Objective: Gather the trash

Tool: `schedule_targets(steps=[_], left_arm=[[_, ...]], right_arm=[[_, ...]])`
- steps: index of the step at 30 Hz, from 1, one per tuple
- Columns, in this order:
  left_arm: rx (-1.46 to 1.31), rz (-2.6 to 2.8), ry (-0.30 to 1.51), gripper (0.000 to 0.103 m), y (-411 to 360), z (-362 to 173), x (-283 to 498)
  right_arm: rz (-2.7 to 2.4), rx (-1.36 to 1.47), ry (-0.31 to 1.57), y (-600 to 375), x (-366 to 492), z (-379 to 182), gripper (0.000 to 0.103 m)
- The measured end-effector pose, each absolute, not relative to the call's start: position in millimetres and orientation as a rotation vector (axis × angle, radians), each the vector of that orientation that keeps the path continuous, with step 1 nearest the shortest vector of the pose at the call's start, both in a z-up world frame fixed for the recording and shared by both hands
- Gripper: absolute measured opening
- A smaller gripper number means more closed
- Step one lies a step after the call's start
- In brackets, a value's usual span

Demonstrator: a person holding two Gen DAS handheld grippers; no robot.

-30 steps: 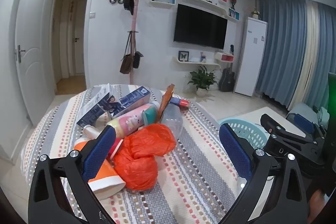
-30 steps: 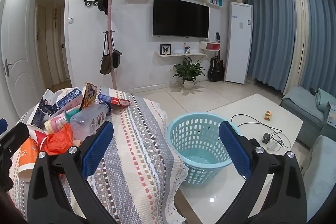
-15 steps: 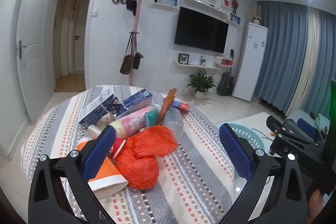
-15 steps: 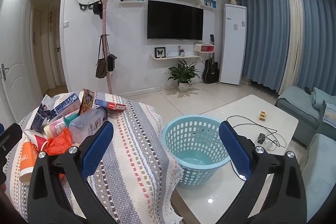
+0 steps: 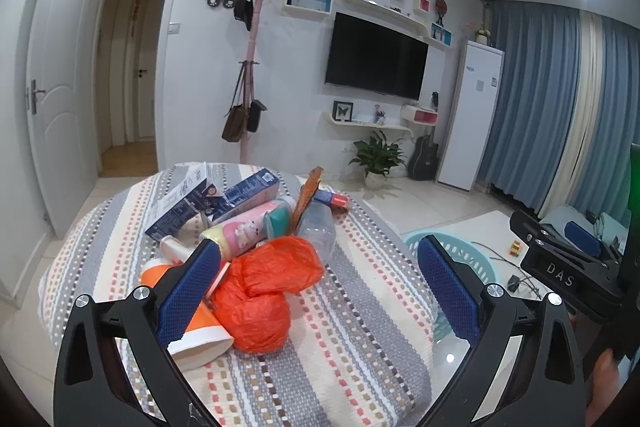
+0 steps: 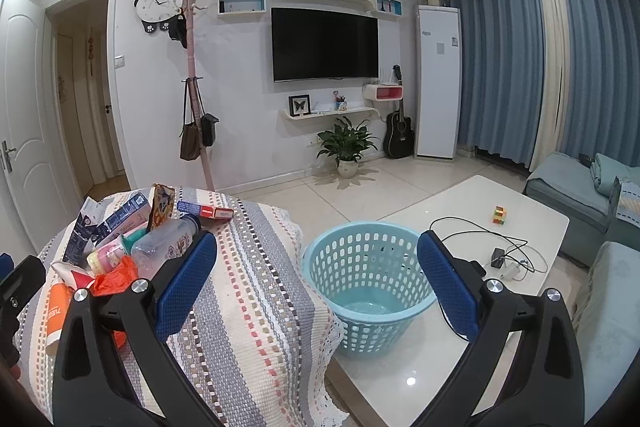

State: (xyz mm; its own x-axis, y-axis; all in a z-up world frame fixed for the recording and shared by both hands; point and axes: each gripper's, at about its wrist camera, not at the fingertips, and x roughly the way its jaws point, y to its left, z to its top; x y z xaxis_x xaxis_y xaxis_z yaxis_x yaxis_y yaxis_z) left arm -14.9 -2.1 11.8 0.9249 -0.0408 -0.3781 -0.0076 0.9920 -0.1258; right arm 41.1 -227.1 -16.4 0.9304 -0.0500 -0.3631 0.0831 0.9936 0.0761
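Observation:
A heap of trash lies on a round table with a striped cloth [image 5: 352,327]: a crumpled orange plastic bag [image 5: 268,287], an orange-and-white paper cup [image 5: 192,331], a clear plastic bottle [image 5: 318,231], a pink bottle [image 5: 244,231], blue cartons [image 5: 224,203] and a snack wrapper [image 5: 306,193]. My left gripper [image 5: 318,291] hangs open just above and in front of the orange bag, holding nothing. My right gripper [image 6: 318,291] is open and empty, between the table edge and the light-blue laundry-style basket [image 6: 370,279], which is empty.
The basket stands on a low white table [image 6: 460,211] with cables, a charger [image 6: 500,259] and a small colour cube [image 6: 499,215]. A sofa [image 6: 576,187] is at the right. A coat rack, a potted plant and a guitar stand by the far wall.
Both grippers have drawn back and tilted up a little, so the table and basket sit lower and smaller in view. Their jaws stay open. The trash has not moved.

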Motion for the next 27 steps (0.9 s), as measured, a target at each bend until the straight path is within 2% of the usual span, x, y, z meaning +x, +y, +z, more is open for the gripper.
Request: schedule_targets(steps=[27], left_arm=[[-0.125,-0.007,0.397,0.095,-1.6,18.2,-16.3]], right_arm=[[-0.054,0.084,0.38,-223.8,40.5,-13.9,0.09]])
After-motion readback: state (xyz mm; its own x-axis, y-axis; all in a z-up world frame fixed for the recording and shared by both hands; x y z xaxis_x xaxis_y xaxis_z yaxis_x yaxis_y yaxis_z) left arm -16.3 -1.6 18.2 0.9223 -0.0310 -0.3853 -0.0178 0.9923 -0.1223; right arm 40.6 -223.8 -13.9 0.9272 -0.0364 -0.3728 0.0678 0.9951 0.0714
